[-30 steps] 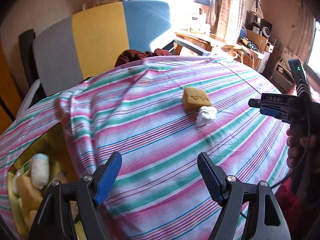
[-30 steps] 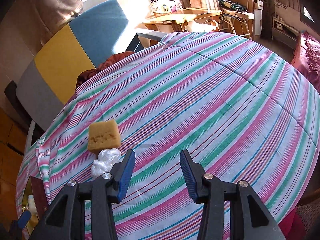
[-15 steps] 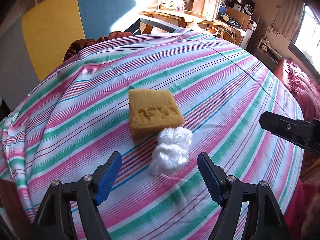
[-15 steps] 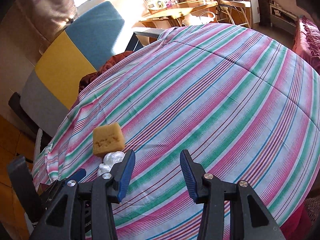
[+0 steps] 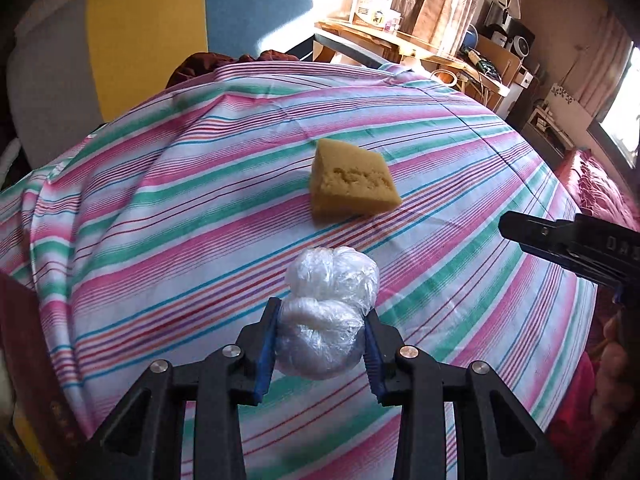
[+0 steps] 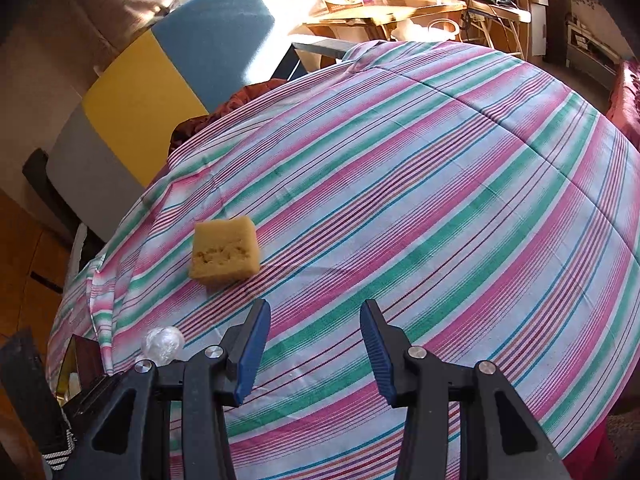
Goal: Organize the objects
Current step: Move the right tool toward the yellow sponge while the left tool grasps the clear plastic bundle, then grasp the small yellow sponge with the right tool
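The left gripper (image 5: 320, 344) has its two blue-padded fingers (image 5: 267, 350) pressed against the sides of a crumpled plastic wrap bundle (image 5: 328, 312), pinching its near lobe between them. The bundle is two-lobed, and its long axis runs forward along the fingers — the near lobe sits in the grip, the rounder far lobe sticks out past the fingertips toward the sponge. Whether it rests on the cloth or is raised off it cannot be told from the left wrist view. From the right wrist view only the shiny far lobe (image 6: 163, 344) shows, at the lower left above the dark body of the left tool. Beyond the bundle, apart from it, a yellow sponge (image 5: 352, 184) lies flat on the striped bedspread (image 5: 160, 200), a blocky wedge with its pitted top face up and one corner pointing to the right. The right gripper (image 6: 316, 344) hovers above the striped cloth with its fingers (image 6: 252, 352) spread wide and nothing between them; the sponge (image 6: 224, 252) lies ahead and to the left of its left finger — well clear of both pads. In the left wrist view the black right tool (image 5: 576, 248) reaches in from the right edge. Past the bed stand a grey, yellow and blue headboard (image 5: 140, 32) and a cluttered wooden desk (image 5: 420, 48).
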Available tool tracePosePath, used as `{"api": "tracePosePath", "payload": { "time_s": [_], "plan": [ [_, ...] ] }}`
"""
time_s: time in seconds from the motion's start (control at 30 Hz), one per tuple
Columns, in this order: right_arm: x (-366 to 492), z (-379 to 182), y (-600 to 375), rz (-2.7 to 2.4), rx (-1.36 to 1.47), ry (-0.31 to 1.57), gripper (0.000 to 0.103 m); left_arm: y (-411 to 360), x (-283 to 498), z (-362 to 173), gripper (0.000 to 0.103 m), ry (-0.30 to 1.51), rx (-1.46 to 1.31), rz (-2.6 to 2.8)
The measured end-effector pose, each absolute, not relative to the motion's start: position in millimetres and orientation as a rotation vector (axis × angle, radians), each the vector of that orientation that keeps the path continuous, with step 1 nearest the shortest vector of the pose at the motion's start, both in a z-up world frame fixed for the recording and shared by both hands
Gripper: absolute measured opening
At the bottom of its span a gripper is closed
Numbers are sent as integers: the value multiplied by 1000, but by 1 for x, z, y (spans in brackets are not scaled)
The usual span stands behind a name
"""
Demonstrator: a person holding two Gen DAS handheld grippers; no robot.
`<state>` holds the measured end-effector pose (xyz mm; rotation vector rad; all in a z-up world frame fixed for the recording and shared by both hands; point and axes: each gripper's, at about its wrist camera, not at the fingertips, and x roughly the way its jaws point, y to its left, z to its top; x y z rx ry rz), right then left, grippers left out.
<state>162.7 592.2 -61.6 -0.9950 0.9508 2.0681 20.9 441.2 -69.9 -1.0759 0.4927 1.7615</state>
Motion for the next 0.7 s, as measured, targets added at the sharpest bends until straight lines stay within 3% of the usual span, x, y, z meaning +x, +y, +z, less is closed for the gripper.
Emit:
{"api": "tracePosePath", "payload": {
  "time_s": [0.1,0.2,0.33,0.53,0.7],
  "plan": [
    [144,-61,577,2128,-1094,864,47,407,22,-59,38,469,-1069,1784],
    [121,-55,566,2203,-1183,698,56,378,21,-51,38,450,-1058,1801],
    [79,-54,566,2314,-1315,382,60,346,17,-42,38,421,-1046,1826],
    [19,-80,567,2328,-1612,-88,75,307,5,-32,38,348,-1061,1848],
    [-10,-93,573,2316,-1734,-250,83,286,-7,-26,38,285,-1088,1869]
  ]
}}
